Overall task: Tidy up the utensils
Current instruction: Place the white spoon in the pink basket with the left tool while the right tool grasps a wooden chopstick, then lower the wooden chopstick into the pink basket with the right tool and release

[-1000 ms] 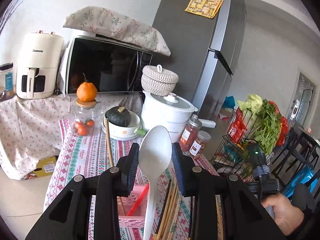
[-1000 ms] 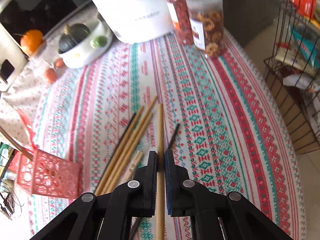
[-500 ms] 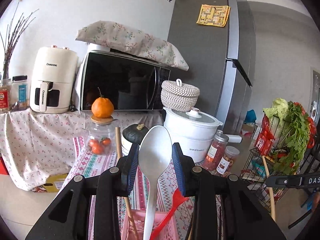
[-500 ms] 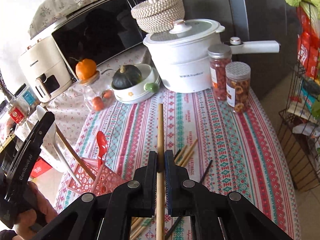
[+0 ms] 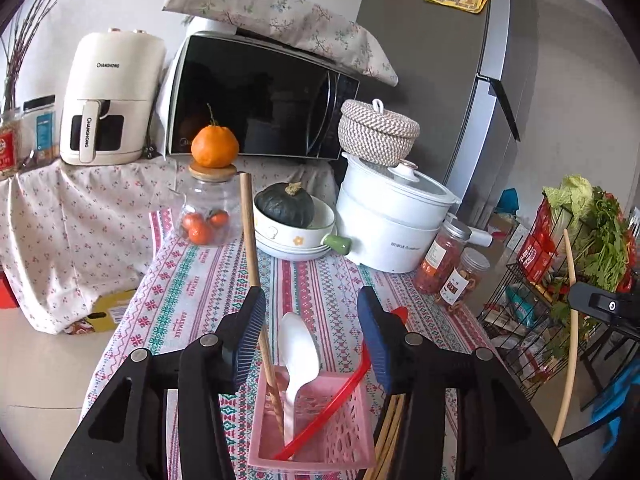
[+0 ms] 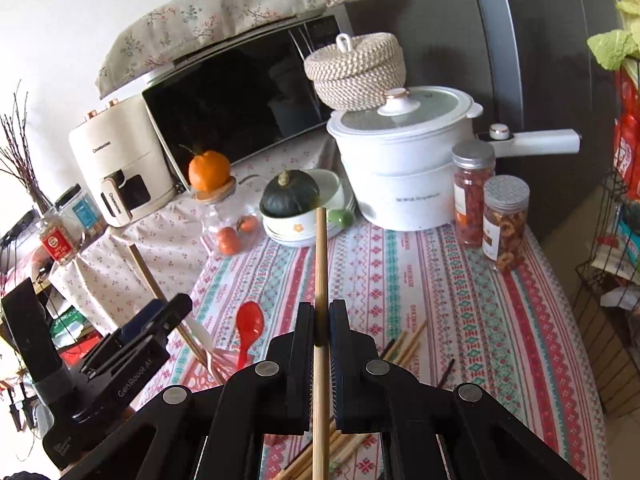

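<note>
Standing nearly upright at lower centre of the frame, a white spoon (image 5: pixel 298 354) is seen bowl-up in the pink basket (image 5: pixel 316 444), between the released left gripper (image 5: pixel 311 334). A wooden chopstick (image 6: pixel 321 320) is clamped vertically by the right gripper (image 6: pixel 321 330), tip pointing up.

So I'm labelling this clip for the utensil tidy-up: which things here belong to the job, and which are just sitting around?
Part of the job:
pink basket
white spoon, in the basket
red spoon, in the basket
chopstick clamped in the right gripper
loose chopsticks on the tablecloth
left gripper, open

Just lying about:
microwave
air fryer
white pot
squash
two snack jars
</note>
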